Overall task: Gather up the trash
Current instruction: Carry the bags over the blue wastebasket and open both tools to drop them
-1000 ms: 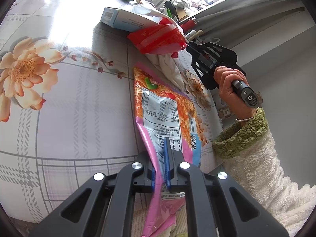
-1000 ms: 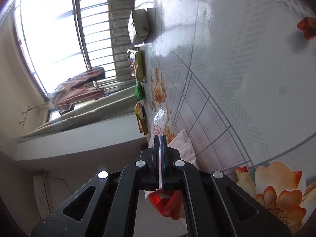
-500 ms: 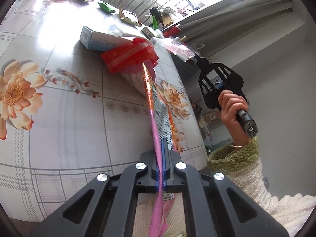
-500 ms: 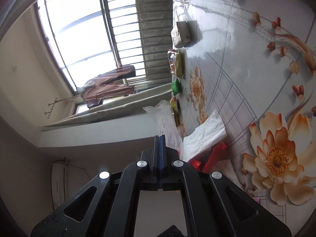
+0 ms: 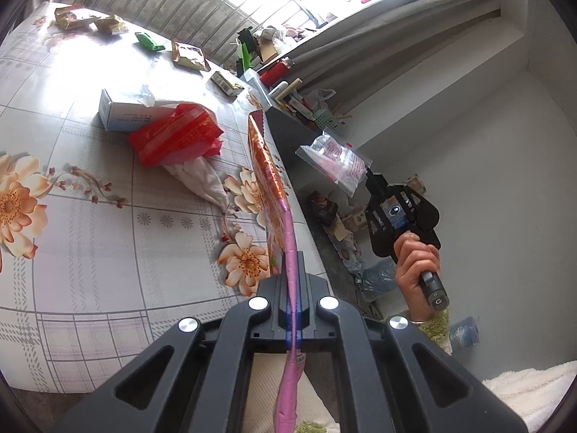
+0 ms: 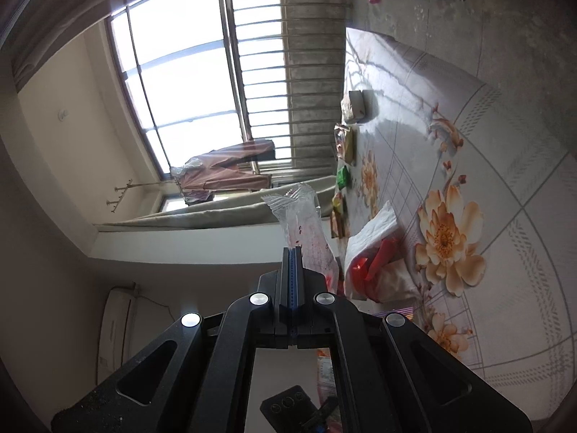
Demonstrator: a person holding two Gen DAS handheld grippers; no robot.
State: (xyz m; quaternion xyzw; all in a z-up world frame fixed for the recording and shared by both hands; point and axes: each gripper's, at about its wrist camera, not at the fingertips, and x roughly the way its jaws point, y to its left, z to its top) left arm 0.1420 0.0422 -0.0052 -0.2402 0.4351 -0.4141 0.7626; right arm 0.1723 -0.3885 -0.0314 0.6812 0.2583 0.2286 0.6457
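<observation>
My left gripper (image 5: pixel 291 263) is shut on a pink and orange snack bag (image 5: pixel 268 176), held edge-on above the flowered table (image 5: pixel 108 238). My right gripper (image 6: pixel 293 252) is shut on a clear plastic wrapper (image 6: pixel 306 223). From the left wrist camera that wrapper (image 5: pixel 333 162) hangs past the table's right edge, pinched by the right gripper (image 5: pixel 368 176) in a person's hand (image 5: pixel 414 263). A red plastic bag (image 5: pixel 176 139), white tissue (image 5: pixel 198 178) and a blue and white box (image 5: pixel 122 115) lie on the table.
Several small wrappers (image 5: pixel 187 56) and a green packet (image 5: pixel 148 41) lie along the table's far edge by the window railing. A cluttered side shelf (image 5: pixel 288 97) stands past the table's right edge. Packets and plastic bottles (image 5: pixel 465 332) litter the floor below.
The left gripper has lifted the snack bag off the table and turned it edge-on. The right gripper has carried the clear wrapper away from the red bag, out past the table's edge.
</observation>
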